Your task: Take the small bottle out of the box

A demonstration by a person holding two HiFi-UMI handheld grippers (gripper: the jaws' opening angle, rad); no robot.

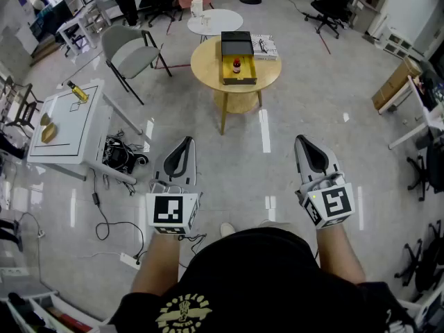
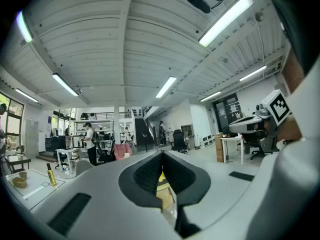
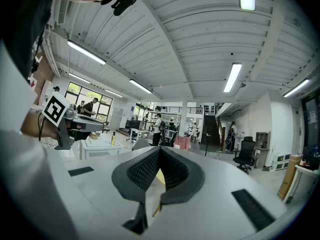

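Head view looks steeply down on the person's two bare forearms, which reach forward from a black shirt and are held low in front of the body, well apart and roughly parallel. The left forearm ends in the left gripper, which points ahead and leans slightly inward. The right forearm carries the right gripper at about the same height, its tips angled slightly towards the left one. Both hang over bare floor, well short of the round wooden table further ahead.

On that table sits the box, open, with a yellow inside and a black lid standing at its far end. The small bottle is inside the box, near the middle; it seems to stand upright with a red top, though it is too small here to be sure. Neither gripper is near it.

From the left gripper view, the left gripper has its two dark ribbed pads meeting at the tips, with nothing caught between them. Only a sliver of the yellow table shows through the gap lower down. The right gripper view shows the same for the right gripper: jaws closed on each other, empty, and pointing level across the room towards the table.

A grey chair stands left of the wooden table, and a white table is further to the left.
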